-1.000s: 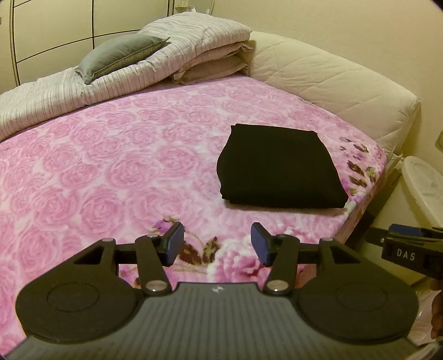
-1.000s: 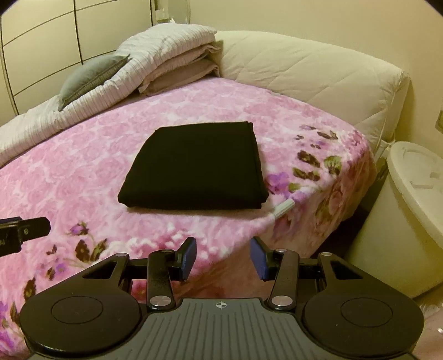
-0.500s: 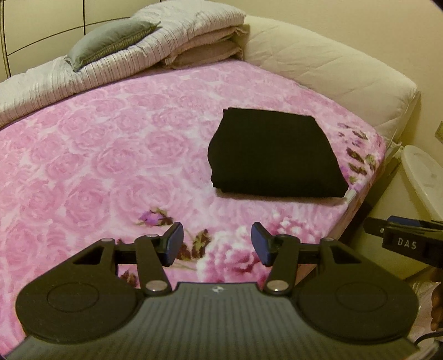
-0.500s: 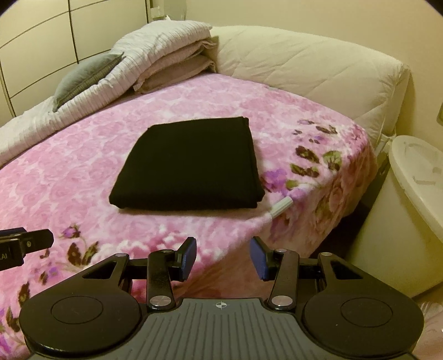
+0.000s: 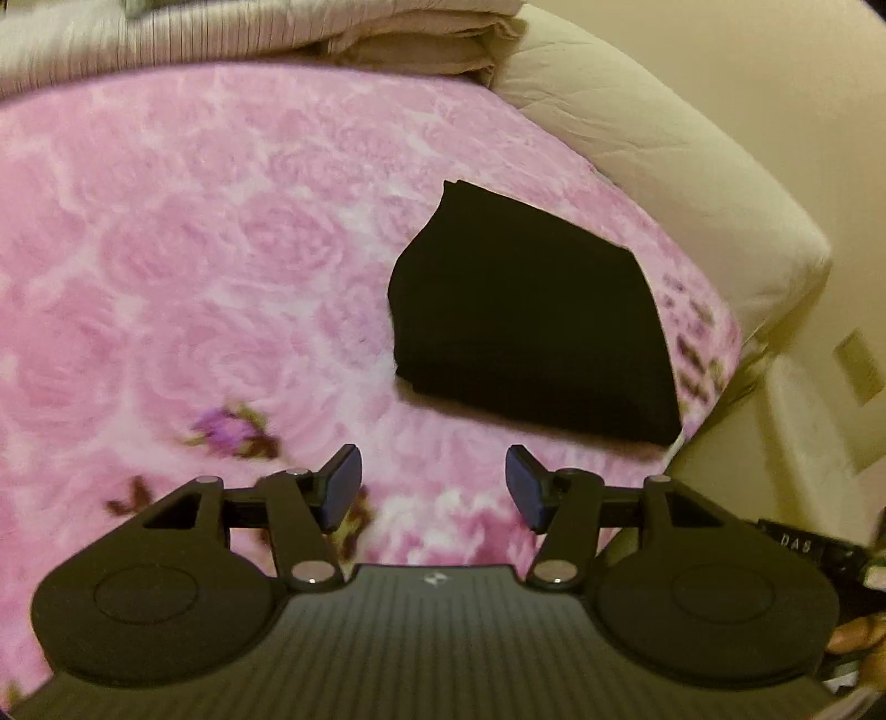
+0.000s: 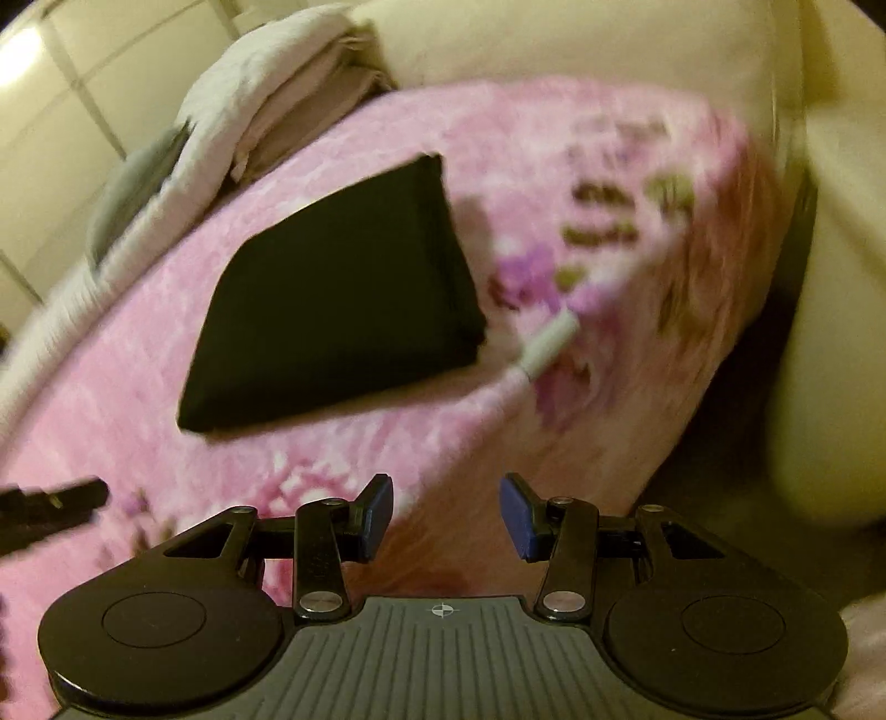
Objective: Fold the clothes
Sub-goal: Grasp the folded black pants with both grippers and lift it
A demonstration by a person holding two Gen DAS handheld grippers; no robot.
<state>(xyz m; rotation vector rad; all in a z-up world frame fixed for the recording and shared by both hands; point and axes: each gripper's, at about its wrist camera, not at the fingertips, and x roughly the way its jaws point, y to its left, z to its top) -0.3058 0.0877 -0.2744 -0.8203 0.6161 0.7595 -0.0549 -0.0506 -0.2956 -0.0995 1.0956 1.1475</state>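
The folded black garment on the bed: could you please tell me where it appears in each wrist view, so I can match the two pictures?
Left wrist view: the folded black garment lies right of centre on the pink rose blanket, near the bed's right edge.
Right wrist view: the garment lies left of centre, tilted.
Shared landmark: the stack of folded bedding at the far end of the bed.

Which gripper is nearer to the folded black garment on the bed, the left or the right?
Hard to tell; neither touches it. The folded black garment lies ahead and right of the open left gripper, and ahead and left of the open right gripper, which hangs over the bed's edge.
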